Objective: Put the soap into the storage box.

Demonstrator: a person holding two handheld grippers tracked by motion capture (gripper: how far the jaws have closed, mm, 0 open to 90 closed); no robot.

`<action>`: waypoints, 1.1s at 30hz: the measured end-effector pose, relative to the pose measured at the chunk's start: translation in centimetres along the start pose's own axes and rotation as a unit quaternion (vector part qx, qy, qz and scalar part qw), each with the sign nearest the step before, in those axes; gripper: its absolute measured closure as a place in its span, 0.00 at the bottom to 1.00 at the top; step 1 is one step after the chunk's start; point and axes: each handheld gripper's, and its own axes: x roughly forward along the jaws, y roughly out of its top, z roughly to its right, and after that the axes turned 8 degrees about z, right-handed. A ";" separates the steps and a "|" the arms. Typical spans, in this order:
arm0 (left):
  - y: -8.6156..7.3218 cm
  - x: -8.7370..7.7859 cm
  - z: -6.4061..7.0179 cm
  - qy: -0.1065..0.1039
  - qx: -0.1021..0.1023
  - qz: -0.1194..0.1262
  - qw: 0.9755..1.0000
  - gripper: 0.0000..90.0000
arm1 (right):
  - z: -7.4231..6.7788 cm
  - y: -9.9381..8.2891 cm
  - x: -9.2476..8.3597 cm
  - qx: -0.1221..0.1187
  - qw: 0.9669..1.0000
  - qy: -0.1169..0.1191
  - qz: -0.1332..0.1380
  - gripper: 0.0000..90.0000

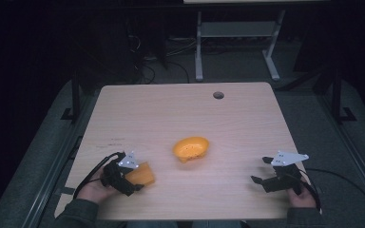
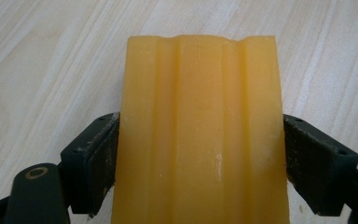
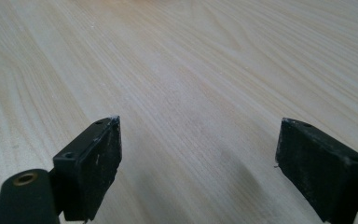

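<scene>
Fingers of the left gripper (image 2: 200, 140) clamp an orange block (image 2: 200, 130) from both sides, low over the desk's (image 1: 180, 114) near left corner. An orange bowl (image 1: 190, 147), perhaps tilted, sits mid-desk. The right gripper (image 3: 198, 154) hovers gaping, holding nothing.

The wooden table (image 1: 180, 114) has a small round hole (image 1: 218, 95) near its far edge and faint dark marks (image 1: 111, 141) toward its left side. Beyond it, on the dim grey floor (image 1: 237, 66), stand white frame legs (image 1: 199, 45) and loose cables (image 1: 145, 71).
</scene>
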 end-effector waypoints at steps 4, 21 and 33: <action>-0.1 0.2 0.0 -0.001 -0.003 -0.005 1.000 0.20 | 0.0 0.0 0.0 -0.001 1.000 0.000 -0.001 0.15; -0.1 0.6 0.0 -0.004 -0.003 -0.020 1.000 0.22 | -0.1 0.1 0.0 -0.002 1.000 0.001 -0.001 0.15; 0.5 0.5 0.6 0.001 0.012 -0.030 0.999 0.23 | 0.0 0.1 -0.1 -0.001 1.000 -0.001 0.001 0.15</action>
